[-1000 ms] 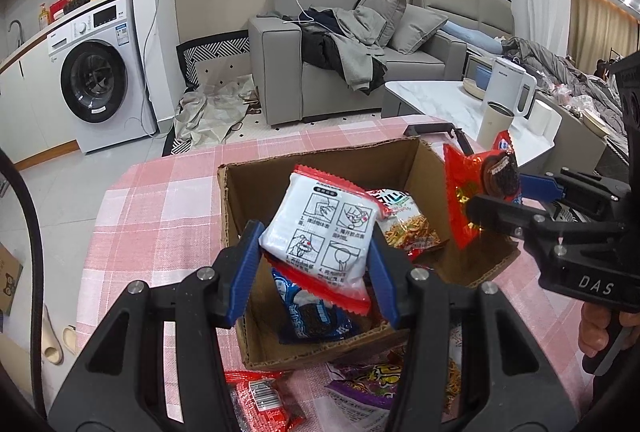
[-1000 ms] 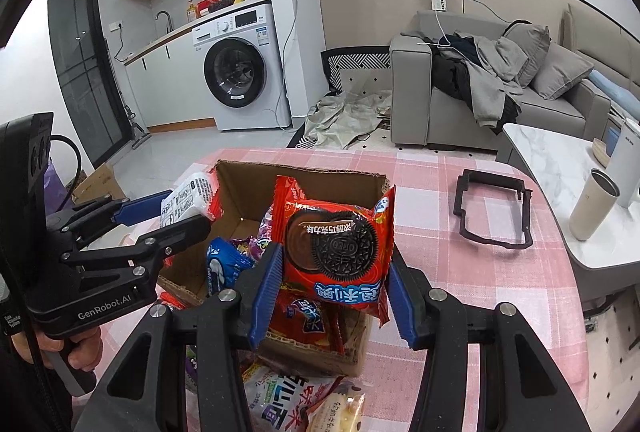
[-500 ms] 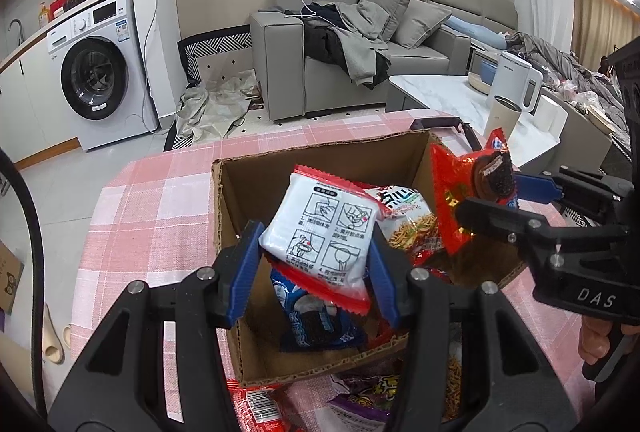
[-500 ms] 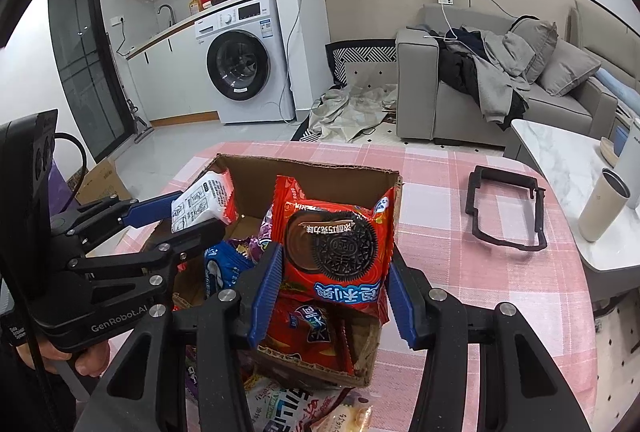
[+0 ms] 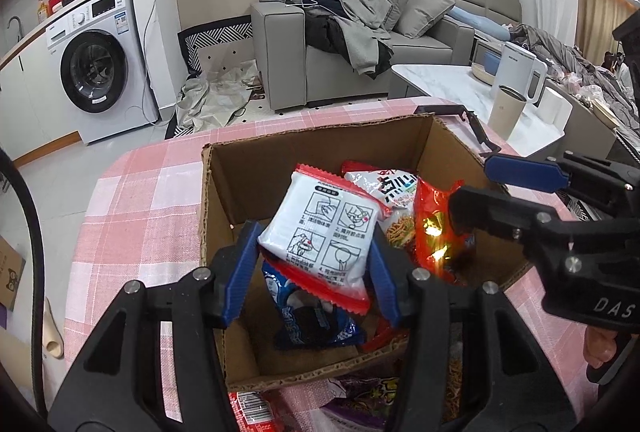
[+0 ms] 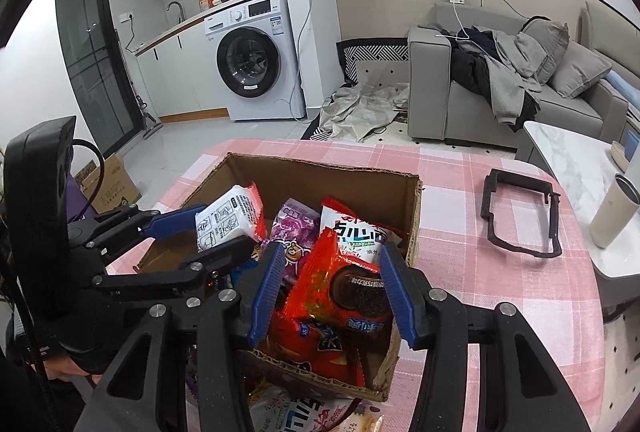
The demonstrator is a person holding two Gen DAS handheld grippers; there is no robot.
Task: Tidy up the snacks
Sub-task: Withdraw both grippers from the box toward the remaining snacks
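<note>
An open cardboard box (image 5: pixel 320 135) (image 6: pixel 320 163) stands on the pink checked table and holds several snack packets. My left gripper (image 5: pixel 316 232) (image 6: pixel 224 232) hangs over the box's near left part. Its jaws are opening, but the pads still press a white packet with red edges (image 5: pixel 324 232) (image 6: pixel 224 220). Under it lies a blue cookie packet (image 5: pixel 312 324). My right gripper (image 6: pixel 332 252) (image 5: pixel 474 187) is over the box's right side, jaws opening. The red cookie packet (image 6: pixel 340 292) (image 5: pixel 432 232) leans tilted between them, resting on the snacks below, with a gap at the left pad.
A white noodle-snack bag (image 6: pixel 356 236) and a purple packet (image 6: pixel 296 228) lie in the box. Loose packets (image 5: pixel 256 408) (image 6: pixel 304 412) lie in front of it. A black frame (image 6: pixel 520 216) rests on the cloth to the right. A beige cup (image 6: pixel 612 211) stands on the marble side table.
The red cookie packet has tipped over and sunk from between the right pads into the box. The left gripper has come lower and closer over the box with the white packet.
</note>
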